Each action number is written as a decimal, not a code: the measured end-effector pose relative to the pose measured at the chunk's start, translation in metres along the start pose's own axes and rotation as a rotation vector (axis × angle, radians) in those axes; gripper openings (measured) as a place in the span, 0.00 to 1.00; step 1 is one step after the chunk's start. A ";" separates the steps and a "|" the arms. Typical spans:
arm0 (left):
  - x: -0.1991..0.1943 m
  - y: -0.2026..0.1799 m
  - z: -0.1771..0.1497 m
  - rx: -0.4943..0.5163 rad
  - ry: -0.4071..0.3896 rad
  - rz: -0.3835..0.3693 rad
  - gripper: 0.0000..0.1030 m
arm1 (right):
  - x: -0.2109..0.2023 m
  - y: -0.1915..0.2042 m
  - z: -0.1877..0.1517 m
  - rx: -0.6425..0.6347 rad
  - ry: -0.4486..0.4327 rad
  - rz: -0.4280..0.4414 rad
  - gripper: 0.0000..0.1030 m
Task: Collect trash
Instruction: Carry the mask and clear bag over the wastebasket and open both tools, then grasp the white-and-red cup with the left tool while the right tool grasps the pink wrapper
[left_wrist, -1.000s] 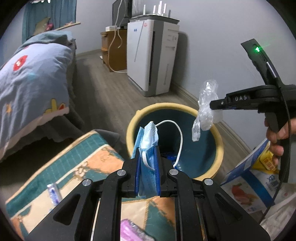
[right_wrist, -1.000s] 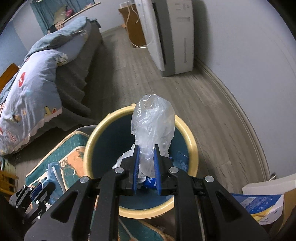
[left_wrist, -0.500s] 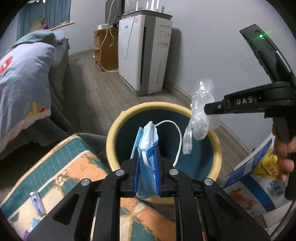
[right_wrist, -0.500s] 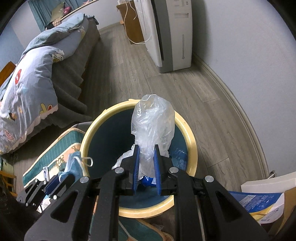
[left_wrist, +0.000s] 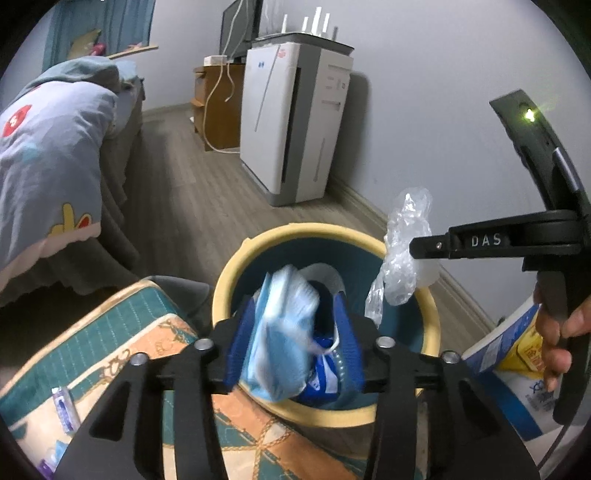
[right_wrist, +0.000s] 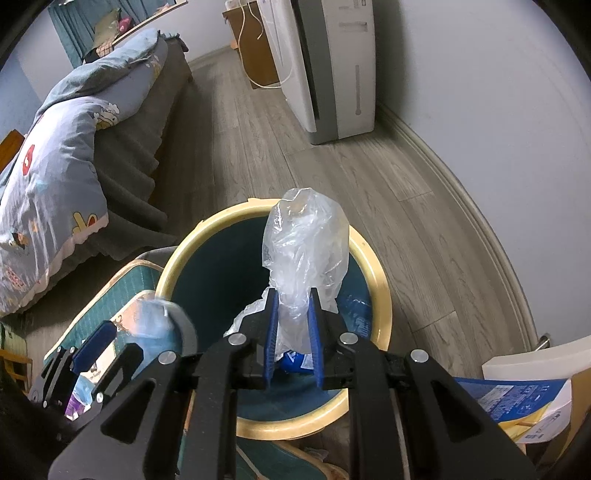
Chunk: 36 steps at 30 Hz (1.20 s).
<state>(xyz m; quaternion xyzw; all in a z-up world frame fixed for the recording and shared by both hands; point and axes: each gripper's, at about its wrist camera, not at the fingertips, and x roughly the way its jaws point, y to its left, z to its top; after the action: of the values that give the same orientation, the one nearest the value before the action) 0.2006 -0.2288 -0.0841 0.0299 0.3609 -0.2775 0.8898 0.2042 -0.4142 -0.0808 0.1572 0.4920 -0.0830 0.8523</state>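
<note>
The blue face mask (left_wrist: 280, 332), blurred, sits loose between the jaws of the left gripper (left_wrist: 293, 343), which have just been opening, above the yellow-rimmed bin (left_wrist: 236, 273). Over the same bin, the right gripper (right_wrist: 293, 343) stays clenched on a clear plastic bag (right_wrist: 304, 243).

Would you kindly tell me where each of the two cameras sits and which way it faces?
Left wrist: sits on the left claw, looking down past its just-opened jaws, blurred blue face mask between them, into the yellow-rimmed bin; the right claw and a hand show at right.
Right wrist: sits on the right claw, looking steeply down over the bin, shut on the clear plastic bag; the left claw shows lower left.
Shared: bin, bag, mask, bed, white appliance.
</note>
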 end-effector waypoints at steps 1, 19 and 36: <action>-0.001 0.001 0.000 -0.002 -0.001 0.000 0.50 | 0.000 0.000 0.000 -0.001 0.001 0.002 0.17; -0.053 0.023 0.004 -0.070 -0.040 0.101 0.89 | -0.030 0.012 0.001 -0.001 -0.049 0.014 0.94; -0.213 0.092 -0.040 -0.141 -0.024 0.324 0.92 | -0.063 0.083 -0.018 -0.130 -0.068 0.101 0.94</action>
<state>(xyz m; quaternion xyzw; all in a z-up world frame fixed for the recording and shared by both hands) 0.0984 -0.0403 0.0130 0.0217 0.3592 -0.1048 0.9271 0.1825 -0.3310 -0.0193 0.1231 0.4584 -0.0131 0.8801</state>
